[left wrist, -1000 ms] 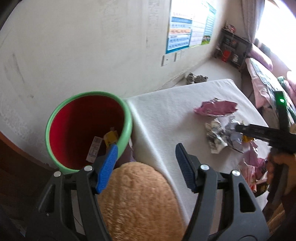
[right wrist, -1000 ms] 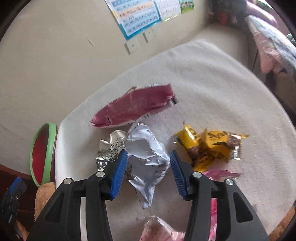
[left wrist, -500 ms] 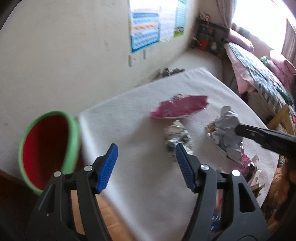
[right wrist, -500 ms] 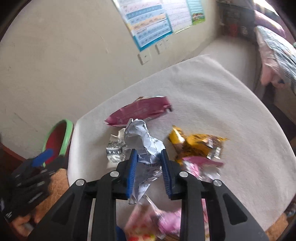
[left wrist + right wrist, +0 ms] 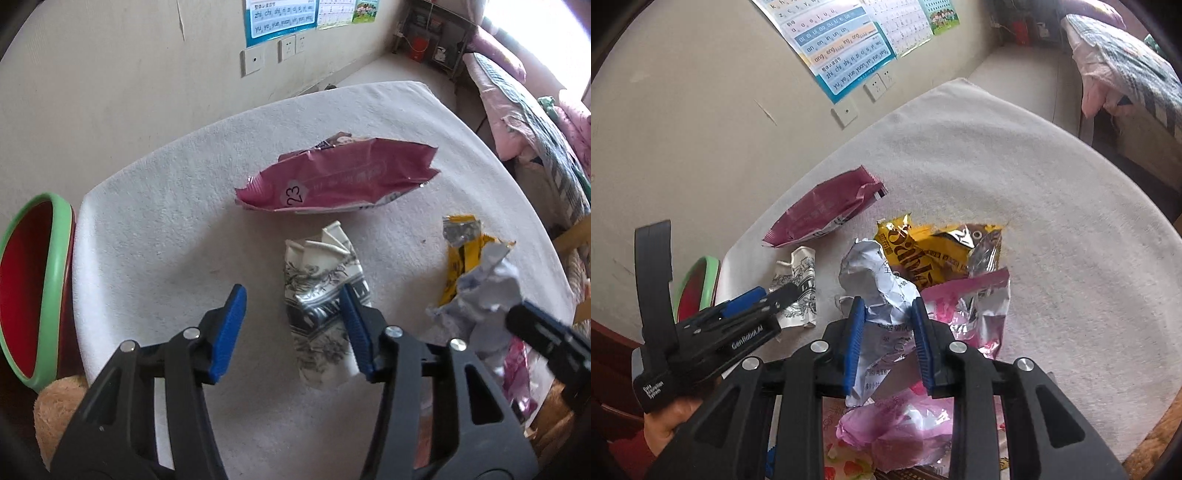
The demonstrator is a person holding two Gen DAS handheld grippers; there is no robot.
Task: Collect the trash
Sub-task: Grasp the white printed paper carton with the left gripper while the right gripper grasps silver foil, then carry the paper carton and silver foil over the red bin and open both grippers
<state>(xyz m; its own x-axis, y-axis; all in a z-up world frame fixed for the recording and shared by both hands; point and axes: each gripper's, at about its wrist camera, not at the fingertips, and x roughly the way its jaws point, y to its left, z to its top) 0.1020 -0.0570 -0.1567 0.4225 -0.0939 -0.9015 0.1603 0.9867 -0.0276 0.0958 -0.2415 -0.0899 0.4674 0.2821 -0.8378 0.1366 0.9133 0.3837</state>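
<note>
Right gripper (image 5: 888,341) jaws pinching crumpled white paper (image 5: 877,291) above table (image 5: 1052,229); left gripper (image 5: 291,328) jaws spread over printed wrapper (image 5: 323,295), off-centre: risks loose paper slipping before bin (image 5: 35,291), left missing.

We see a maroon snack bag (image 5: 340,182) bearing a white patch with a black "23", a white paper cup (image 5: 325,291) printed with black ink-wash drawing, a yellow wrapper (image 5: 934,251) with brown lettering and silver lining, a crumpled white paper (image 5: 879,284) with faint grey print, and pink foil wrappers (image 5: 971,306). Our gripper pads (image 5: 231,328) are blue on black frames. The bin (image 5: 55,266) is red inside with a green rim; the tablecloth (image 5: 159,229) is off-white.
</note>
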